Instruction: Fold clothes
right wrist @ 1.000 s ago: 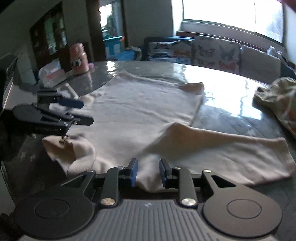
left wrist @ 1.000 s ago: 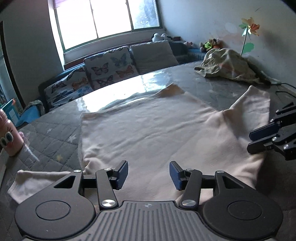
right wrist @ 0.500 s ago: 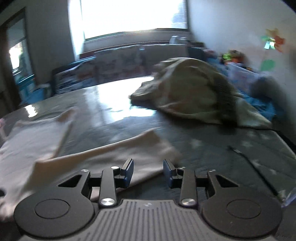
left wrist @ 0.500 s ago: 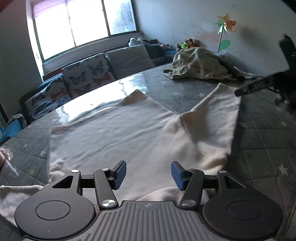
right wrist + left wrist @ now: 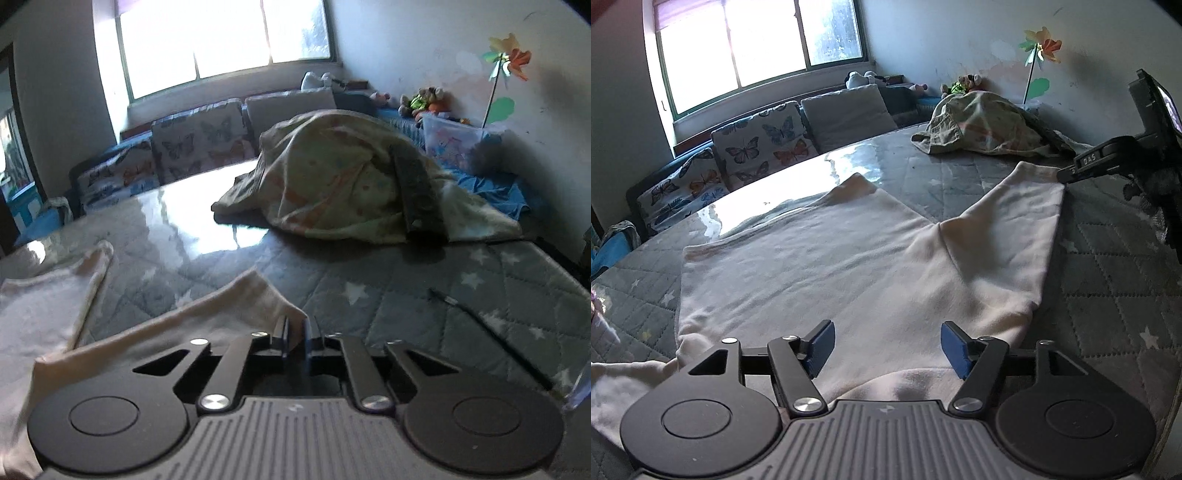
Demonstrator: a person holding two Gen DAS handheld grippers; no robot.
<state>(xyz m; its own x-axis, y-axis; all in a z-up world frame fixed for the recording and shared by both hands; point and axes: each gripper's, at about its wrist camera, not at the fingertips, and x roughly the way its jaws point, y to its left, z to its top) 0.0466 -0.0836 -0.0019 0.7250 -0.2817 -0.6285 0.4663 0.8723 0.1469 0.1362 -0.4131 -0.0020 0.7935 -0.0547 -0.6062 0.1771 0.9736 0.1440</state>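
A long-sleeved top [image 5: 831, 266] lies spread flat on the counter [image 5: 1108, 280], one sleeve [image 5: 1008, 236] reaching toward the far right. The right gripper [image 5: 294, 334] sits at that sleeve's end, the left gripper [image 5: 886, 347] over the top's near edge. Behind the sleeve a heap of crumpled clothes [image 5: 979, 125] rests on the counter. Beyond the counter, cushions [image 5: 761, 147] line a sofa under the window [image 5: 757, 48], and a pinwheel [image 5: 1039, 48] stands by the right wall
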